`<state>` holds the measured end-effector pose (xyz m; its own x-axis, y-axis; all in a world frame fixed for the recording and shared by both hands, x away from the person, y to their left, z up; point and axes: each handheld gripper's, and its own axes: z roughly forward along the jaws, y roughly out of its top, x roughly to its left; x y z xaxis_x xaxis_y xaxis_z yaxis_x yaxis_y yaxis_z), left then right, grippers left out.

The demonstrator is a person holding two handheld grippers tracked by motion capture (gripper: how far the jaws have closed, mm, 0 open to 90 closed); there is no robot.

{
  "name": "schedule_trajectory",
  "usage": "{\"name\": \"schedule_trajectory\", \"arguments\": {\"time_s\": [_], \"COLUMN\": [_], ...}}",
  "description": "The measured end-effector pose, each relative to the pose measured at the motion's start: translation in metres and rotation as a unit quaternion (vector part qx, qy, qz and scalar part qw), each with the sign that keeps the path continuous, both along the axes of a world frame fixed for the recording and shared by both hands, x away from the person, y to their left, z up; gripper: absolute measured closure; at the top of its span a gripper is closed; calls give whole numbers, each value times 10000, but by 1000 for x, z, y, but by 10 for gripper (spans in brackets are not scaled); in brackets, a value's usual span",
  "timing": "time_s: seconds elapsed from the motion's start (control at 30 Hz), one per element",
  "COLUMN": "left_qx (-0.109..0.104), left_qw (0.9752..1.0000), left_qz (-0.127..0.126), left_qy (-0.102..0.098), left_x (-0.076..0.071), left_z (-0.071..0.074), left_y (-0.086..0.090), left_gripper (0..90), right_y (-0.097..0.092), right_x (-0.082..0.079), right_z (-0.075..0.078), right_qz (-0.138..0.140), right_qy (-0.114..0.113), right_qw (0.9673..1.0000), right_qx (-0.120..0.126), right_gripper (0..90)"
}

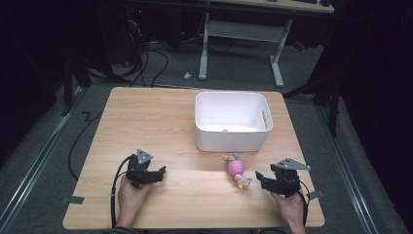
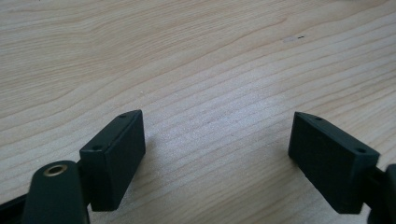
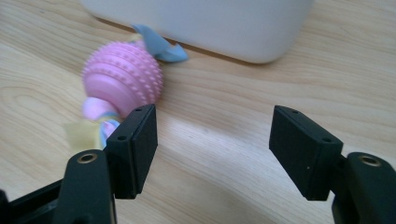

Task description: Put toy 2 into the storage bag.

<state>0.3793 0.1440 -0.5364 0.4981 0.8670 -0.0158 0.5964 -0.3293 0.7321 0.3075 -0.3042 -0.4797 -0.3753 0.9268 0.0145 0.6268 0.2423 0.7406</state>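
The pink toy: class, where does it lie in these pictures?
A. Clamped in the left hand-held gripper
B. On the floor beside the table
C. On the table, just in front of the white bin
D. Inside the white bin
C: the pink toy lies on the table just in front of the white bin, and the right gripper view shows it outside the bin's wall, gripped by nothing.

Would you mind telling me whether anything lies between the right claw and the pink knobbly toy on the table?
Nothing visible does. The right claw has its jaws apart with bare wood between them, and the pink toy lies just past its one jaw, in front of the white bin.
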Motion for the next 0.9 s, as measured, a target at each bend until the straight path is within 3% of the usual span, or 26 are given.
{"name": "schedule_trajectory", "arguments": {"time_s": [0.43,0.9], "left_qx": [25,28], "left_qw": [10000,10000], "left_qz": [46,40], "left_qy": [44,45], "left_x": [1,1], "left_z": [0,0], "left_y": [0,0], "left_gripper": [139,137], "right_y": [30,62], "right_x": [10,28], "right_z": [11,5], "right_qz": [515,807], "right_qy": [4,193], "right_qw": [9987,9962], "right_qx": [-8,-265], "right_gripper": [323,297]}}
